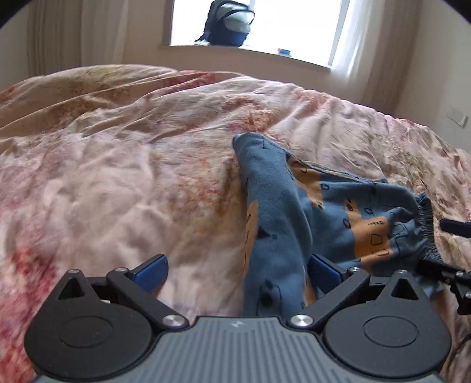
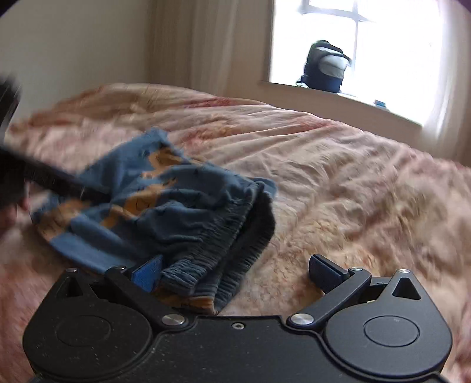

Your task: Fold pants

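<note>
Small blue pants (image 1: 309,212) with orange patches lie crumpled on the bed; they also show in the right wrist view (image 2: 164,203). My left gripper (image 1: 238,271) is open, its fingers wide apart, with one pant leg lying between them near the right pad (image 1: 323,272). My right gripper (image 2: 235,271) is open too, with the elastic waistband (image 2: 223,259) lying between its fingers, next to the left pad (image 2: 148,274). The right gripper's tips show at the right edge of the left wrist view (image 1: 447,250) by the waistband.
A pink floral duvet (image 1: 117,176) covers the whole bed. A dark backpack (image 1: 229,23) stands on the window sill behind it. A wall and curtains stand behind the bed.
</note>
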Demonstrator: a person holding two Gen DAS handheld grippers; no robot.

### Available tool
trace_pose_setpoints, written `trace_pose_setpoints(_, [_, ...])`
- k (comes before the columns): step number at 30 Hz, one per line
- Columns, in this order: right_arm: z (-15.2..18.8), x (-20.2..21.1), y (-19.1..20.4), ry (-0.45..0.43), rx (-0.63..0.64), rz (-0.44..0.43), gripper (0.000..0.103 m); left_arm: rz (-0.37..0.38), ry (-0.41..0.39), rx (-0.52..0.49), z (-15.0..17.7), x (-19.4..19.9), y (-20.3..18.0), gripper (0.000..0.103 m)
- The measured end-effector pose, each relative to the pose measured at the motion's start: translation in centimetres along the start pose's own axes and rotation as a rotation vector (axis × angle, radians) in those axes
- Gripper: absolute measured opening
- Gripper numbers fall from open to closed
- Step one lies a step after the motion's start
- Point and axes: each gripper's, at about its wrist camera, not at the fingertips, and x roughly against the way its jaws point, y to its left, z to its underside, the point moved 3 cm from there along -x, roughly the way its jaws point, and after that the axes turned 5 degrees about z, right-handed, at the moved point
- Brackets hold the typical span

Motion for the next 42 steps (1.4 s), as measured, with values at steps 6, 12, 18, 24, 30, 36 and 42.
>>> trace_pose_setpoints(6, [0.0, 1.5, 0.9, -0.018, -0.005, 0.027, 0.102, -0.031, 0.055, 0.042, 1.2, 1.2, 0.4, 0.103])
trace_pose_setpoints(12, [0.3, 1.7, 0.4, 0.006, -0.025, 0.009, 0.102, -0.038, 0.045, 0.042, 1.8, 2.1, 0.3, 0.103])
trace_pose_setpoints(18, [-3.9, 0.6, -1.7, -0.055, -0.066, 0.000, 0.102, -0.008, 0.033, 0.083, 1.3, 2.3, 0.7, 0.103])
trace_pose_setpoints(24, [-4.5, -4.7, -5.8, 0.028, -0.325, -0.304, 0.102, 0.010, -0.016, 0.136, 1.1, 1.9, 1.3, 0.103])
trace_pose_setpoints(30, [-3.8, -8.1, -6.3, 0.109, -0.327, -0.330, 0.103, 0.087, -0.060, 0.142, 0.8, 1.0, 1.0, 0.103])
trace_pose_setpoints(36, [-3.6, -8.5, -6.7, 0.115, -0.453, -0.397, 0.080, 0.135, -0.063, 0.134, 0.8, 1.2, 0.8, 0.067])
trace_pose_setpoints(42, [-4.3, -7.6, -5.1, 0.119, -0.384, -0.361, 0.029, 0.197, -0.038, 0.201, 0.5, 1.6, 1.0, 0.028])
